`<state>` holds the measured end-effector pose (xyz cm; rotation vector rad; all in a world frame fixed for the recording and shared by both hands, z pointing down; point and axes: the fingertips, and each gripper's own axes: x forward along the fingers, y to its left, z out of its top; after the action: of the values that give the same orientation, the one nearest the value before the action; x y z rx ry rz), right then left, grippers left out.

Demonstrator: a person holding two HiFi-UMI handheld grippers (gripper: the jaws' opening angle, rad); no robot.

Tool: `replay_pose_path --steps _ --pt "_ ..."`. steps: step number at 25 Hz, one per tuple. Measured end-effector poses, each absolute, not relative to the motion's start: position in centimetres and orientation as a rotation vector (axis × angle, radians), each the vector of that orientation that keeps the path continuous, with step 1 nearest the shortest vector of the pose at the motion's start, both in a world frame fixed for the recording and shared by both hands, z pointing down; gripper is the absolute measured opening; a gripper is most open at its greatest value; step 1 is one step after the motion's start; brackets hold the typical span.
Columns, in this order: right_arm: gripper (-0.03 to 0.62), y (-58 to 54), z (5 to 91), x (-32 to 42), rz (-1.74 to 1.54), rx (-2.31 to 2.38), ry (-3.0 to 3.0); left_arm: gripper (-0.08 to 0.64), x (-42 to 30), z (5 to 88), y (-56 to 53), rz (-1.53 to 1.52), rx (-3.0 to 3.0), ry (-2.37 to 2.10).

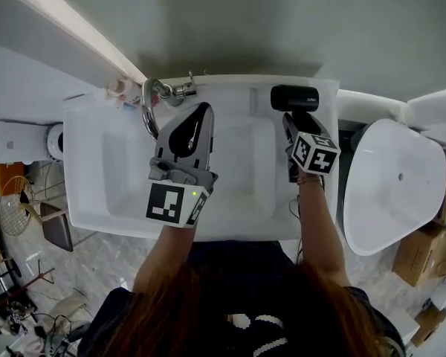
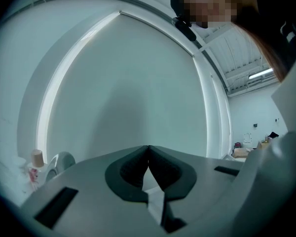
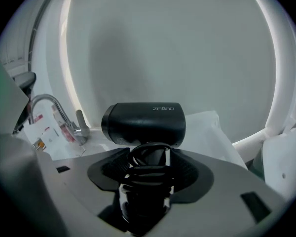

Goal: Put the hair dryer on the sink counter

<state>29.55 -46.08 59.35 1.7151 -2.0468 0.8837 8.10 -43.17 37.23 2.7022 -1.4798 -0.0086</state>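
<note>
Only in the right gripper view: right gripper (image 3: 148, 166) clenched on the cord-wrapped handle of the matte black plastic hair dryer (image 3: 144, 124). Ribbed dark pads on both sides of the handle. Stubby cylindrical barrel crosswise above the jaws, pale lettering on its side.

Only in the head view: that dryer over the flat ledge at the rear right corner of the glossy white rectangular ceramic sink (image 1: 82, 171). Contact with the ledge not discernible. Left gripper (image 1: 205, 111) above the sink's bowl, just right of the curved chrome faucet (image 1: 149, 108).

Only in the left gripper view: grey jaws with dark pads pressed tip to tip, nothing between. Small beige-capped plastic bottle (image 2: 36, 163) at the sink's rear left.
</note>
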Motion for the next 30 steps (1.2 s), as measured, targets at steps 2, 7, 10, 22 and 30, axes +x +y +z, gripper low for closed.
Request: replay_pose_path --steps 2,7,10,22,30 --pt "0.268 -46.5 61.2 29.5 0.891 1.700 -1.983 0.018 8.2 37.3 -43.1 0.000 2.707 -1.468" --pt "0.272 -47.5 63.5 29.1 0.939 1.675 -1.884 0.018 8.2 37.4 -42.7 0.006 2.716 -1.446" --pt "0.273 -47.7 63.6 29.3 0.937 1.684 -1.827 0.018 7.8 37.3 -42.5 0.010 2.709 -1.457" --pt "0.328 -47.4 62.8 28.9 0.905 1.626 -1.838 0.018 6.6 36.2 -41.1 -0.023 2.721 -1.467" --pt "0.076 -46.1 47.9 28.4 0.646 1.834 -2.261 0.018 5.5 33.7 -40.2 -0.082 2.746 -1.479"
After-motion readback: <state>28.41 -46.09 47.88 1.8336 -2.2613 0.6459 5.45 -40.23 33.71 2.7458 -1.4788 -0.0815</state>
